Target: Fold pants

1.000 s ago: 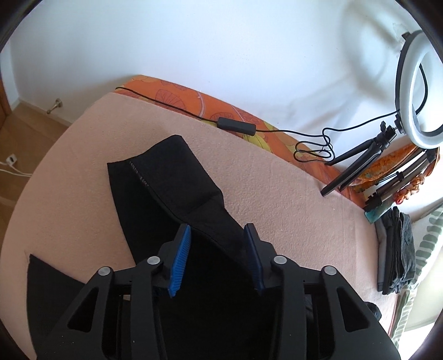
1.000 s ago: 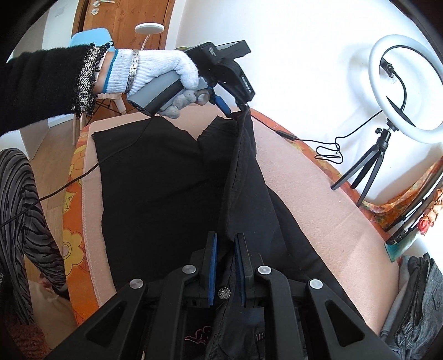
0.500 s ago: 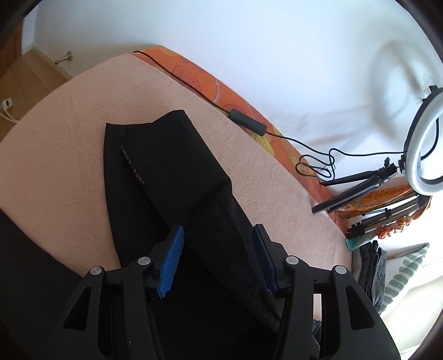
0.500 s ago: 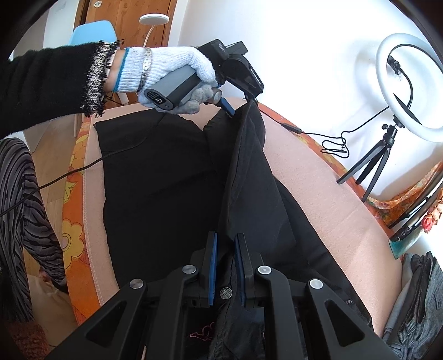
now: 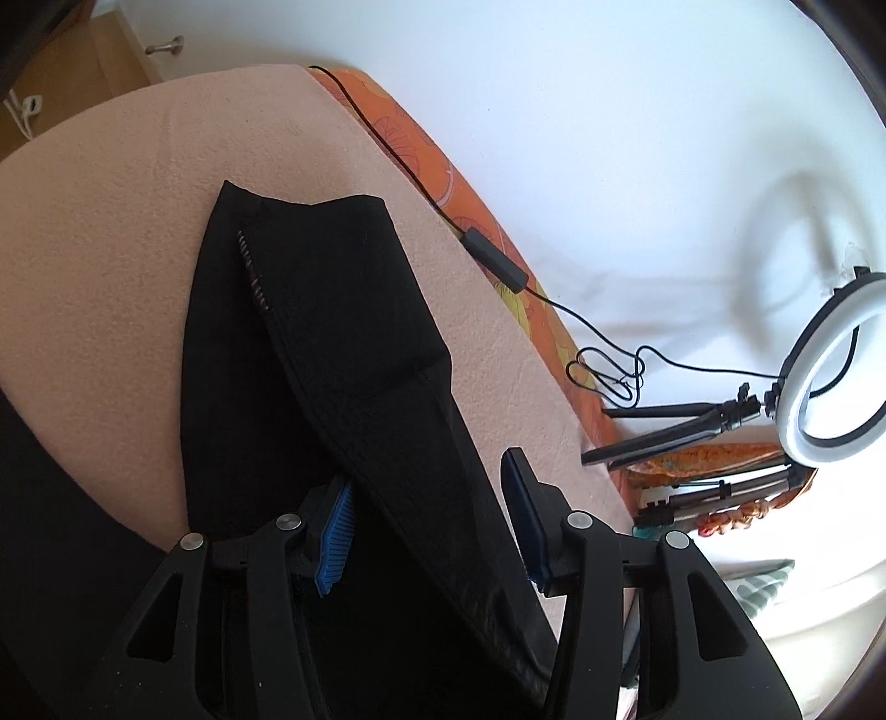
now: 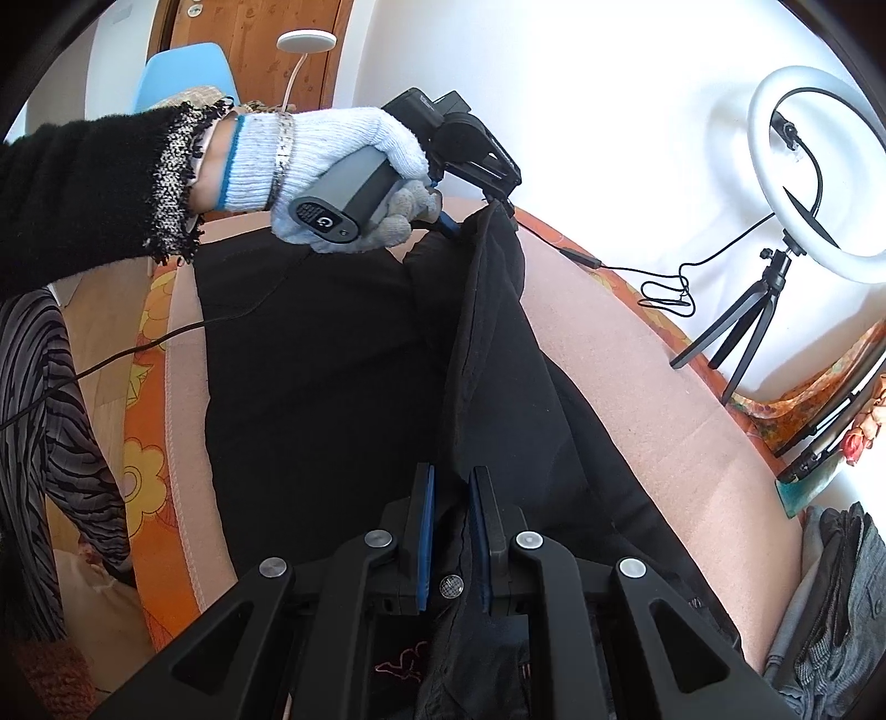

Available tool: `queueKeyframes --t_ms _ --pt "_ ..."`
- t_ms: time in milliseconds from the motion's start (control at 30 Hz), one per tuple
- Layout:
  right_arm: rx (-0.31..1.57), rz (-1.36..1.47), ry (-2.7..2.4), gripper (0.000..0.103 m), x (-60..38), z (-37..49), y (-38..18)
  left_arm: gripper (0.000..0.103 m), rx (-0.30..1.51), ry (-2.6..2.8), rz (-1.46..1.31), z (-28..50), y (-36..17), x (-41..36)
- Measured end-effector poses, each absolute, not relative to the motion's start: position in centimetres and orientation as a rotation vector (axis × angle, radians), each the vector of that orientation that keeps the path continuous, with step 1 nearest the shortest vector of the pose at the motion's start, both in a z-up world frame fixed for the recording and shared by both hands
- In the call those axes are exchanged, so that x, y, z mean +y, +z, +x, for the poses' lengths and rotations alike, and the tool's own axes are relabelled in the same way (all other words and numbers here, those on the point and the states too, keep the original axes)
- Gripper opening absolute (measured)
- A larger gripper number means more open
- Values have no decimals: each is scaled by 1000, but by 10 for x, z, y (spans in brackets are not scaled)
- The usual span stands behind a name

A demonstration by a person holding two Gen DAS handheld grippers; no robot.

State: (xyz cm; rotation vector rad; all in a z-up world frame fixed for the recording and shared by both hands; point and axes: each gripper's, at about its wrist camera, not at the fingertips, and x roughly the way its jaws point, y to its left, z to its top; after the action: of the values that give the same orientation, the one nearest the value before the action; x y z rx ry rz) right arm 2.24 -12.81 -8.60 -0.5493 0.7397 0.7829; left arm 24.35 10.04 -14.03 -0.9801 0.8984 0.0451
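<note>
A bed covered by a peach-pink blanket fills both views, set against a white wall.

In the right wrist view, the right gripper sits at the bottom centre of the frame. Its 2 blue-lined fingers are closed tightly on a raised ridge of black pants, at the waistband end, where a round metal button shows between them. From there the pinched fold of cloth runs up the middle of the frame to the left gripper in the upper centre, held by a hand in a white knitted glove with a black sleeve behind it. The rest of the pants lies flat and dark across the blanket, to the left and right of the ridge.

In the left wrist view, the left gripper is at the bottom centre, its fingers spread wide apart with the folded edge of the pants passing between them. Whether the cloth touches either pad cannot be told. A pants leg stretches toward the upper left of the frame and ends in a hem on the blanket.

Further out, an orange flowered sheet edges the bed along the wall, with a black cable lying on it. A ring light on a small tripod stands at the upper right of the right wrist view. A blue chair and a wooden door show at the upper left. Grey folded clothes lie at the lower right.
</note>
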Motion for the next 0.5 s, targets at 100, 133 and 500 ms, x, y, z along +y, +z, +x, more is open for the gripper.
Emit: queueKeyframes --t_ms 100,133,500 --pt "743 -539 772 11 -132 24 -86 16 847 50 -973 249 -142 105" --pt "743 -537 768 11 -134 25 -86 9 824 45 -970 249 -141 107" --pt "725 -537 695 10 -146 32 -78 4 685 17 -759 211 -87 118"
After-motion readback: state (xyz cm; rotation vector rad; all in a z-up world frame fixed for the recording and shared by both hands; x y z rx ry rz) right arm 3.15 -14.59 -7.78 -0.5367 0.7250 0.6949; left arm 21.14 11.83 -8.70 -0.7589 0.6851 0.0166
